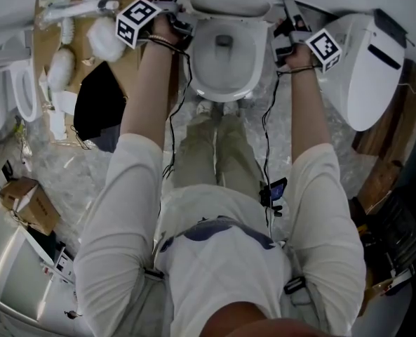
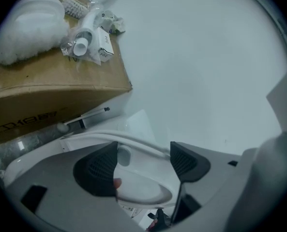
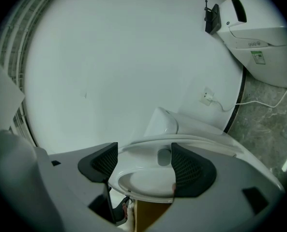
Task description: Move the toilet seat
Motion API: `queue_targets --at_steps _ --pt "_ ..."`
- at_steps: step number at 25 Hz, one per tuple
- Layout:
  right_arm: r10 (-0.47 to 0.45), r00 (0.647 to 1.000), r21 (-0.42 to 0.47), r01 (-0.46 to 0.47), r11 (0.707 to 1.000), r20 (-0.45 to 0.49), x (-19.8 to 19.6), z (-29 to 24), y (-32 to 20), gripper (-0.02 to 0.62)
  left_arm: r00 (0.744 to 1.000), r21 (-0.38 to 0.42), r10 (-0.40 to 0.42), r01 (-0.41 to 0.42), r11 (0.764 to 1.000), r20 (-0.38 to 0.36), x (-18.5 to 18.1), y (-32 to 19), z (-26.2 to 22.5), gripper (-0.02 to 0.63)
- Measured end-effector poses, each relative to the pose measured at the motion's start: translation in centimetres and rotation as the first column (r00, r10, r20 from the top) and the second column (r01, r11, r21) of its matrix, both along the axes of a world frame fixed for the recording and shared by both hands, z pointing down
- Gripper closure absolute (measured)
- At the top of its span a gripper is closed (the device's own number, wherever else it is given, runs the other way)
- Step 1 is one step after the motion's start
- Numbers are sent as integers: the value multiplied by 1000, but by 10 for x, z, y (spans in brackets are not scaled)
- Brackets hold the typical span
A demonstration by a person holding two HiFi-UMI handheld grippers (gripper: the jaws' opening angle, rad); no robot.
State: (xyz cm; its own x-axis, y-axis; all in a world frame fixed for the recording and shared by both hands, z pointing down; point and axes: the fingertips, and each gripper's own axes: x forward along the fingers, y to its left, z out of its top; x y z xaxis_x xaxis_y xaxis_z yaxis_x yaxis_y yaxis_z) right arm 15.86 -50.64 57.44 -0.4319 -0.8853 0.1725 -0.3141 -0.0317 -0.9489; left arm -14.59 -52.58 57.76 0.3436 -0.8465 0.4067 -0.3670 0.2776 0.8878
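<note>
Floor [image 1: 74,181] of grey stone under crinkled clear plastic sheeting, seen from the head view, with a person standing at a white ceramic toilet bowl [image 1: 225,58]. Behind the bowl rises a plain white wall [image 2: 196,57], which carries a small socket with a white cable [image 3: 208,96].

To the person's left lies a large brown cardboard box [image 1: 43,41], bearing white padded pieces [image 2: 27,23] and a white tubular fitting in clear wrap [image 2: 85,33]. Beside it lies a flat black object [image 1: 99,111], and further back a small brown carton [image 1: 25,202]. To the right stands a second white toilet [image 1: 362,69] on the stone floor.

White oval plastic toilet seat [image 1: 229,2]: tilted up at the rear of the bowl, between the two arms.

Left gripper [image 1: 179,5]: at the seat's left edge, marker cube outward. In the left gripper view its jaws stand wide, and the seat [image 2: 143,182] fills the gap, reaching both black ribbed pads [image 2: 97,168]. The left gripper [image 2: 143,161] thus clasps the seat. A small oval bumper shows on the seat's surface just beside the left pad.

Right gripper [image 1: 288,16]: at the seat's right edge, mirroring the left. In the right gripper view the seat [image 3: 143,182] again spans the wide jaws from pad [image 3: 189,170] to pad. The right gripper [image 3: 143,170] likewise clasps it.
</note>
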Motion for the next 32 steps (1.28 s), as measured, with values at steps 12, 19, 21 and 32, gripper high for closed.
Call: queue_targets --at_steps 12,19,21,32 --pt "-6 1000 8 7 1000 -15 3 4 -4 247 1000 41 -8 9 999 -28 0 -5 0 282" --pt "32 997 44 -29 999 -73 7 -16 6 235 998 90 1 -6 996 62 -29 11 -18 283" --pt "62 996 63 -57 996 -71 13 -28 18 235 991 129 29 -45 991 127 -39 21 -34 284" --pt "232 961 122 -215 969 -149 41 -113 218 238 875 239 249 -368 898 415 -79 214 -157 284"
